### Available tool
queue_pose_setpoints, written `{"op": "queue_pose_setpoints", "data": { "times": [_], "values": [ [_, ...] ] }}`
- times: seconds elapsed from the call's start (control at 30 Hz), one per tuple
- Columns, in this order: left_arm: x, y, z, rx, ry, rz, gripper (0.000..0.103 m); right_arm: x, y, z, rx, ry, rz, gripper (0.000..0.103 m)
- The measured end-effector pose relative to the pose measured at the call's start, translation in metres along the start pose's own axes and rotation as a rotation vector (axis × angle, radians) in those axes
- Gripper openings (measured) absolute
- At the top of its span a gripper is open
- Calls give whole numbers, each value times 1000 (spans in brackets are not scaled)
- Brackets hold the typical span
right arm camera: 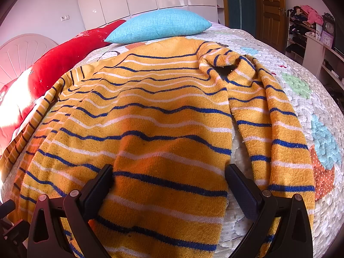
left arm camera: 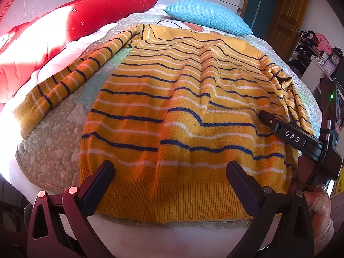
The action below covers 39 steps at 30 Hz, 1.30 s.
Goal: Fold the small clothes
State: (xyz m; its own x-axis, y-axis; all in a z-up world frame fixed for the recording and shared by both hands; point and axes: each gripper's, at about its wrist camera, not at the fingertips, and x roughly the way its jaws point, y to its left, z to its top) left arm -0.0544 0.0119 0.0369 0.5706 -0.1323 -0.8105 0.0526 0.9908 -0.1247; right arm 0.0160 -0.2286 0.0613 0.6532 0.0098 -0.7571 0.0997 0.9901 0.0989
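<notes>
A yellow sweater with navy and white stripes (left arm camera: 182,111) lies spread flat on the quilted bed, hem toward me. Its left sleeve (left arm camera: 64,81) stretches out to the left. Its right sleeve (right arm camera: 277,129) lies folded down along the right side. My left gripper (left arm camera: 169,172) is open, its fingers straddling the ribbed hem (left arm camera: 172,197). My right gripper (right arm camera: 169,176) is open over the sweater's lower right body (right arm camera: 172,161), by its right edge. The right gripper also shows in the left wrist view (left arm camera: 286,132), resting over the sweater's right side.
A quilted bedspread (right arm camera: 301,90) covers the bed. A blue pillow (right arm camera: 159,25) and a red pillow (left arm camera: 96,17) lie at the head. Shelves with clocks and clothes (right arm camera: 311,32) stand at the right, a wooden door (right arm camera: 271,6) behind.
</notes>
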Motion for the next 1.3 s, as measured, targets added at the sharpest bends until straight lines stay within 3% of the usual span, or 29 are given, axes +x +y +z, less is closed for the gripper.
{"op": "queue_pose_setpoints", "data": {
  "times": [0.83, 0.93, 1.07, 1.2, 1.3],
  "values": [
    [3, -7, -4, 22, 33, -19, 103, 0, 0, -1, -7, 17, -11, 103],
    [-1, -3, -1, -4, 44, -53, 103, 0, 0, -1, -8, 19, -12, 103],
    [-20, 17, 11, -60, 5, -87, 103, 0, 0, -1, -8, 21, -12, 103],
    [-32, 58, 24, -147, -47, -8, 103, -1, 0, 0, -24, 40, -36, 103],
    [-24, 92, 25, -223, -27, 57, 103, -1, 0, 1, -26, 37, -38, 103]
  ]
}}
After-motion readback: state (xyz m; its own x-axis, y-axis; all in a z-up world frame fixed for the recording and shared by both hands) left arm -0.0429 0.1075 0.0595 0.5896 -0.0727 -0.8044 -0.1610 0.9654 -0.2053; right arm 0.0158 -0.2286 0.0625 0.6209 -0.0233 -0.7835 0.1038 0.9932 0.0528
